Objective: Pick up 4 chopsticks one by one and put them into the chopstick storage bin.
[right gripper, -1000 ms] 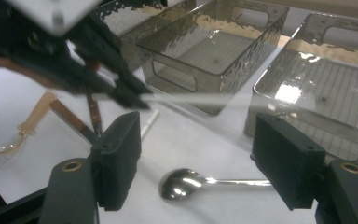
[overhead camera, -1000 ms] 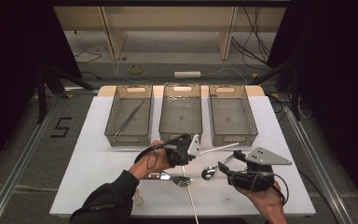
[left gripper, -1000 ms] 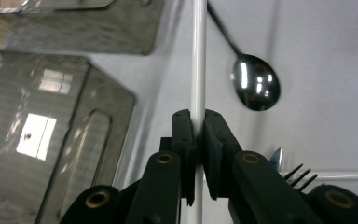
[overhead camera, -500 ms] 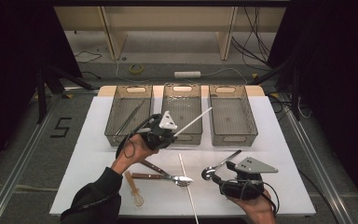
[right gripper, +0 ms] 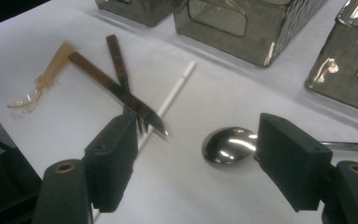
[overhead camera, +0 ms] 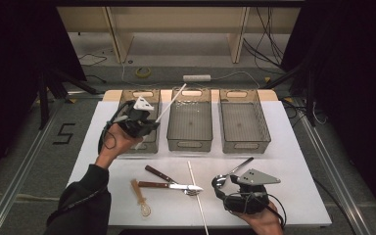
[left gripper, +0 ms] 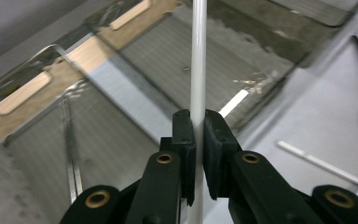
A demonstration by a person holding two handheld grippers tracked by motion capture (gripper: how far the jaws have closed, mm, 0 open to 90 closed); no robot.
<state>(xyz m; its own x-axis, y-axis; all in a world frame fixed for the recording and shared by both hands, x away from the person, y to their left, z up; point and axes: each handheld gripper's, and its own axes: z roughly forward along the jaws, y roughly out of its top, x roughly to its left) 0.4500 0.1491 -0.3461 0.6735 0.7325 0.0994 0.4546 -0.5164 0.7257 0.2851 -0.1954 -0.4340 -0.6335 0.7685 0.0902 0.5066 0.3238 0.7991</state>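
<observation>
Seen from above, a white tabletop [overhead camera: 293, 147] carries three clear bins in a row along its far edge. The left tool [overhead camera: 149, 125], in the person's left hand [overhead camera: 111, 144], hovers over the left bin [overhead camera: 127, 98]. It is clamped on a white chopstick [overhead camera: 170, 102] that slants up and away to the right, its far tip above the rim of the middle bin [overhead camera: 191, 144]. The right bin [overhead camera: 242, 144] stands just beside the middle one.

The left gripper view adds the grip itself: both black pads press the white chopstick [left gripper: 198, 70] from either side, and the stick runs straight up between them. Below it lie the left bin's mesh floor and a thin pair of rods [left gripper: 70, 149] resting there.

At the near right of the tabletop, the right tool [overhead camera: 225, 188] sits low beside a metal spoon [overhead camera: 223, 178]. The right gripper view shows its jaws standing well apart with nothing between the pads; the spoon [right gripper: 228, 144] bowl lies on the tabletop just beyond them.

That view also makes plain the rest of the cutlery: a brown-handled knife [right gripper: 116, 91] crossing a brown-handled fork [right gripper: 119, 60], a second white chopstick [right gripper: 172, 93] passing under them, and an amber plastic spoon [right gripper: 42, 79] further left.
</observation>
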